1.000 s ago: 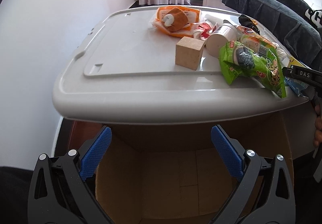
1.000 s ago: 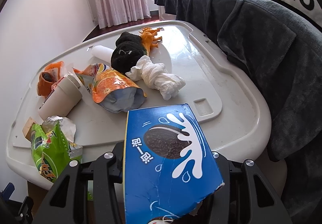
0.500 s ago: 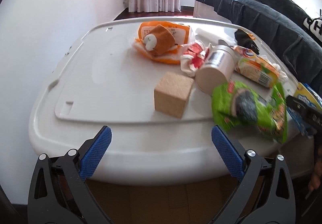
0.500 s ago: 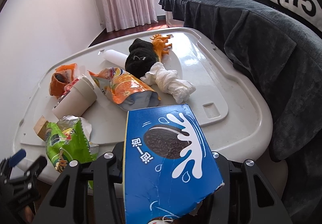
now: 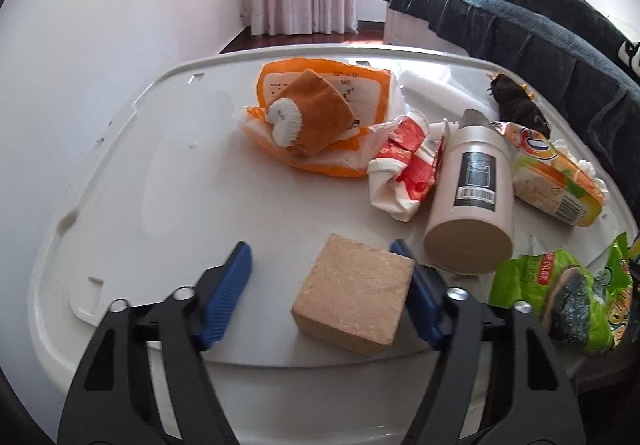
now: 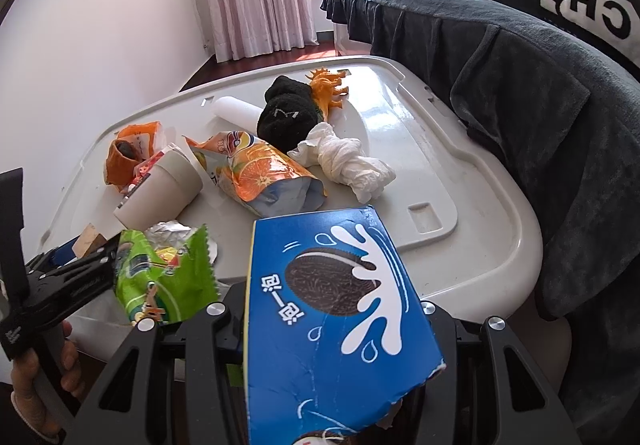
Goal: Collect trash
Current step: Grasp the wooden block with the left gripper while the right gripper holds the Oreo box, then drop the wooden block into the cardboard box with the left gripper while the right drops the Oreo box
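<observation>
A pale wooden block (image 5: 352, 305) lies near the front of the white plastic lid (image 5: 160, 185). My left gripper (image 5: 320, 257) straddles it with its jaws closing. The right blue pad (image 5: 416, 301) is against the block's side, while the left pad (image 5: 228, 297) stands apart from it. The right wrist view shows this gripper (image 6: 72, 273) at the lid's left edge, held by a hand (image 6: 40, 365). My right gripper (image 6: 326, 325) is shut on a blue cookie box (image 6: 332, 285), which hides its pads.
On the lid lie a green snack bag (image 5: 560, 297), a tipped paper cup (image 5: 472, 205), an orange juice pouch (image 6: 260, 173), a crumpled tissue (image 6: 348, 165), a black sock (image 6: 288, 113), an orange wrapper (image 5: 312, 117) and a red-white wrapper (image 5: 404, 169). A dark blanket (image 6: 520, 85) borders the right.
My left gripper has moved forward from over a cardboard box onto the lid, and its jaws have narrowed around the wooden block. The right gripper has kept still with the cookie box.
</observation>
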Demonstrator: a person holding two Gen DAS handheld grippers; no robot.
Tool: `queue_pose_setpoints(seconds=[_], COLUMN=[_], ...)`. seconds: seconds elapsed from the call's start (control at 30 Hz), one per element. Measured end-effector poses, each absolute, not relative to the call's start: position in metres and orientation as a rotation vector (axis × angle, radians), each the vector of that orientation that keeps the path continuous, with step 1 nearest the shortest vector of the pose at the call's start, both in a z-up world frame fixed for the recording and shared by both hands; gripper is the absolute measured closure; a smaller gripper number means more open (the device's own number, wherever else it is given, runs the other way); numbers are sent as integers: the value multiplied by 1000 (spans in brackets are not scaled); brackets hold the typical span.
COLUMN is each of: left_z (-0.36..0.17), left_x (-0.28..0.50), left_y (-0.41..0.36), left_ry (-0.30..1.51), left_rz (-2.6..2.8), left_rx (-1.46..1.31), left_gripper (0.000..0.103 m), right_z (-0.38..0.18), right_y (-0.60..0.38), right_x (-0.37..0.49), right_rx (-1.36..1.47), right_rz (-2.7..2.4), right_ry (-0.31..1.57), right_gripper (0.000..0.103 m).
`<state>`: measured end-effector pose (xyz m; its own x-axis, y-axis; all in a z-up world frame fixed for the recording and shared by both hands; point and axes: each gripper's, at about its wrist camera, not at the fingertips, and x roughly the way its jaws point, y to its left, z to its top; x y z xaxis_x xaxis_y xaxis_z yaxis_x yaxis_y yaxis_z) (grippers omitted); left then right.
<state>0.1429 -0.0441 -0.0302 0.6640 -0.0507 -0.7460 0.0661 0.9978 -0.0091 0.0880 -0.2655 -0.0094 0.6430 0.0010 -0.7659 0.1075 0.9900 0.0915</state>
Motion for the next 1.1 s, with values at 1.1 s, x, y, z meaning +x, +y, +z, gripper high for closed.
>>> queue_pose_setpoints(seconds=[1.1], left_z=[41], left_x=[-24], left_y=[-18], left_ry=[899], left_rz=[-26], left_rx=[-14], left_gripper=[69], right_z=[39], right_y=[-218], right_x=[-28], right_rx=[26], right_rz=[116], right_ry=[841], right_gripper=[55])
